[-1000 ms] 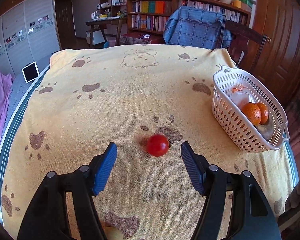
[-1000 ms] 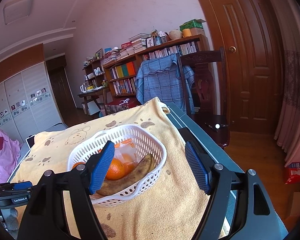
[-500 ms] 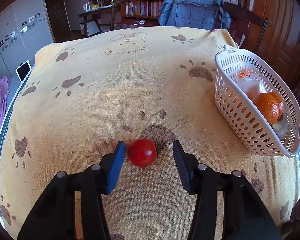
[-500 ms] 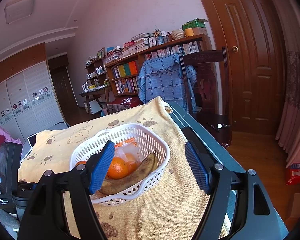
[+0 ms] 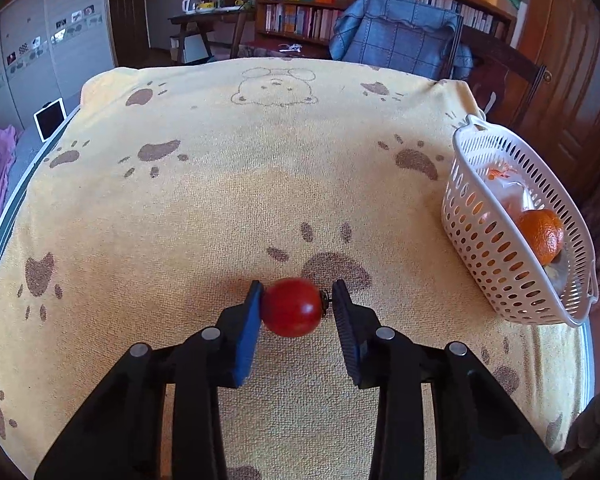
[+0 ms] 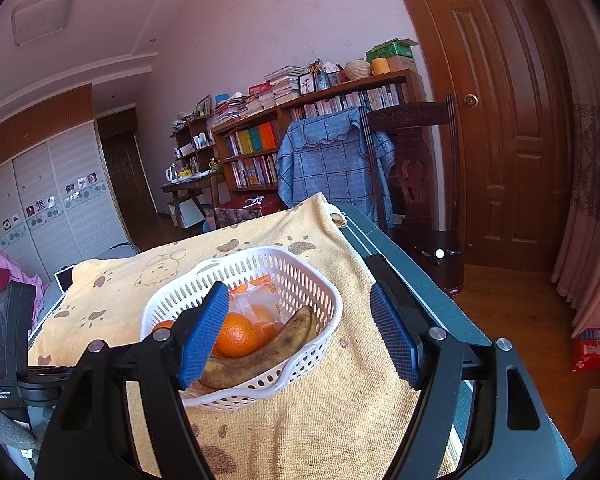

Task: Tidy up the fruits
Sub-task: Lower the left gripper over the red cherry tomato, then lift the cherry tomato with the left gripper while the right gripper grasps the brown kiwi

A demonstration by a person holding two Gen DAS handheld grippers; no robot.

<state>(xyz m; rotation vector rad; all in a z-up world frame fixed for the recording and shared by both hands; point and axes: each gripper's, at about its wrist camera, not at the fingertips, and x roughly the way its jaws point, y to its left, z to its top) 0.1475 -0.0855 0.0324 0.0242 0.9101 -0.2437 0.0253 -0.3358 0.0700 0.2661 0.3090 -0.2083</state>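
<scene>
My left gripper (image 5: 294,308) is shut on a red tomato (image 5: 291,307), held between the blue pads just above the yellow towel. A white perforated basket (image 5: 488,240) stands at the right edge of the table and holds an orange (image 5: 540,234) and a plastic bag. In the right wrist view the same basket (image 6: 300,364) shows an orange (image 6: 236,334), a browned banana (image 6: 268,354) and a clear bag. My right gripper (image 6: 296,334) is open and empty, hovering just in front of the basket.
The table is covered by a yellow towel with paw prints (image 5: 228,184). A chair with a blue blanket (image 5: 400,40) stands behind the table, a bookshelf behind it. The table's right edge (image 6: 416,276) drops to a wooden floor. The left hand-held unit (image 6: 8,344) shows at the left.
My left gripper moved forward around the tomato and closed on it, from wide open to gripping. The right gripper stayed open and nearly still.
</scene>
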